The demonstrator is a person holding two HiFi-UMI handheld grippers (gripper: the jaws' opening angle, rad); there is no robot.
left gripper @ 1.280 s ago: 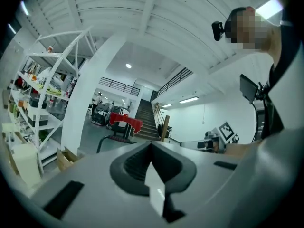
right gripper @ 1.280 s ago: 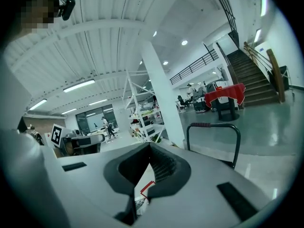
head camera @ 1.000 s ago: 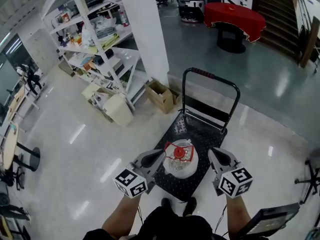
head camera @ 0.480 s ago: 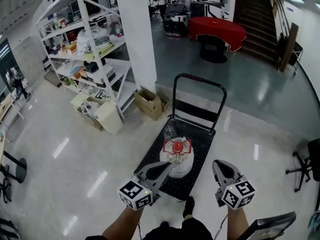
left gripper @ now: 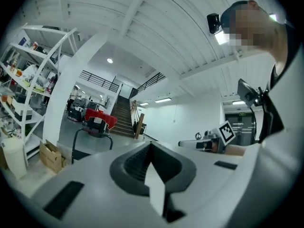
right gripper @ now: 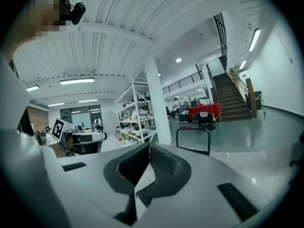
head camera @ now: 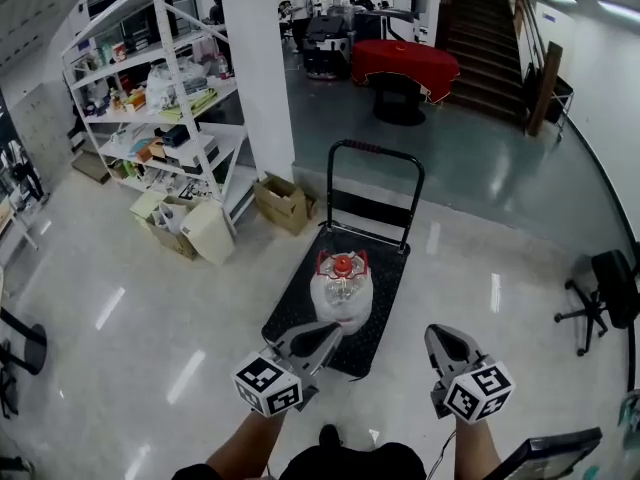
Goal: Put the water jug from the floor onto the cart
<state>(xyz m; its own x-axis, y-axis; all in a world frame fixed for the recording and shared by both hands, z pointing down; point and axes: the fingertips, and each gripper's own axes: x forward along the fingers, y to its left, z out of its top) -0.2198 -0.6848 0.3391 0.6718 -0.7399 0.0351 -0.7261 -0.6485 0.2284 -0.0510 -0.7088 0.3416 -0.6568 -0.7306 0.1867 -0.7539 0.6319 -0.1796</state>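
The clear water jug (head camera: pixel 340 296) with its red cap (head camera: pixel 342 264) stands upright on the black deck of the cart (head camera: pixel 300 313), whose handle (head camera: pixel 375 158) rises at the far end. Both grippers hang in the air on the near side of the cart, apart from the jug. My left gripper (head camera: pixel 332 329) is shut with nothing in it, just before the deck's near edge. My right gripper (head camera: pixel 437 331) is shut and empty too, over bare floor right of the cart. Each gripper view shows closed jaws, the left gripper (left gripper: pixel 151 144) and the right gripper (right gripper: pixel 149 145), with the cart handle (right gripper: pixel 192 130) beyond; the jug is hidden there.
A white pillar (head camera: pixel 258 78) and a shelf rack (head camera: pixel 150 98) stand far left, with cardboard boxes (head camera: pixel 280 200) at their foot. A red-covered table (head camera: pixel 405 63) and stairs (head camera: pixel 490 38) lie beyond the cart. An office chair (head camera: pixel 600 293) is at the right.
Both grippers have drawn back from the jug, which stays on the cart. The whole view has backed away, so cart and jug sit farther off.
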